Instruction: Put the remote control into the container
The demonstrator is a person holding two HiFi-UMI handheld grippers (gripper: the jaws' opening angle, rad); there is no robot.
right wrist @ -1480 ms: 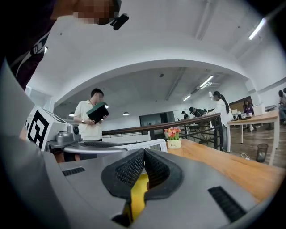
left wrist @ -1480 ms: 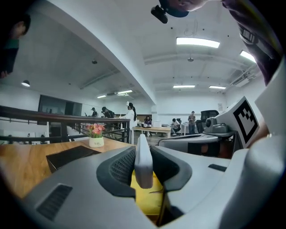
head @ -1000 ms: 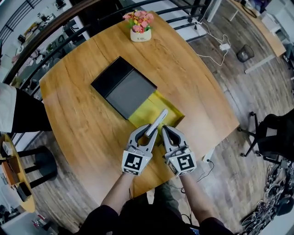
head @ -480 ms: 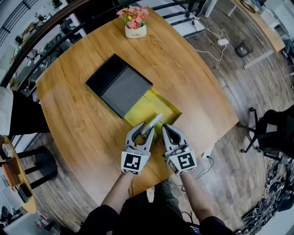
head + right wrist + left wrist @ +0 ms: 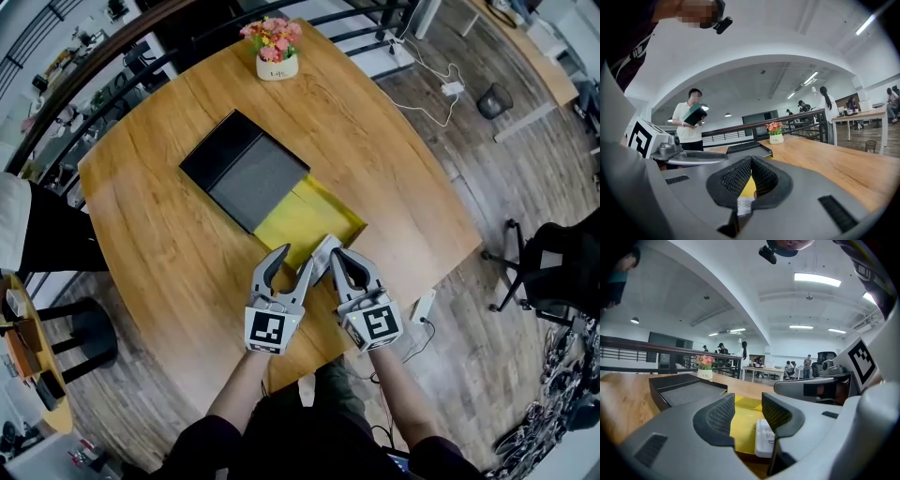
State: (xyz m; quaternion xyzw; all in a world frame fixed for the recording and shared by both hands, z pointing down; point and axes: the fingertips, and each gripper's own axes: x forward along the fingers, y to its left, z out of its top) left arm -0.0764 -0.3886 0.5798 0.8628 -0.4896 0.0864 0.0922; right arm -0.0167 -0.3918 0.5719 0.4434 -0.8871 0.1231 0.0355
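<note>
Pinching the near end of the remote control (image 5: 323, 255), the right gripper (image 5: 342, 259) has its jaws clenched. In its own view the ribbed pads meet at their tips, and only a white labelled scrap of the remote control (image 5: 744, 205) shows below them. The rest is hidden behind the jaws. The left gripper (image 5: 293, 259) sits just beside it with its jaws released and spread. In the left gripper view nothing is caught between them, and the gap shows the floor of the yellow container (image 5: 743, 425). The remote control (image 5: 764, 439) lies off to the right there, half covered by the right-hand jaw.

From the head view the remote control slants away from the person. Its far end reaches the near corner of the yellow container (image 5: 300, 211), but the grippers hide whether it rests on the rim or is held clear of it. A black tray (image 5: 246, 169) lies against the container's far side, overlapping it. A small flower pot (image 5: 277, 52) stands well apart, near the far edge of the wooden tabletop (image 5: 169, 244).
</note>
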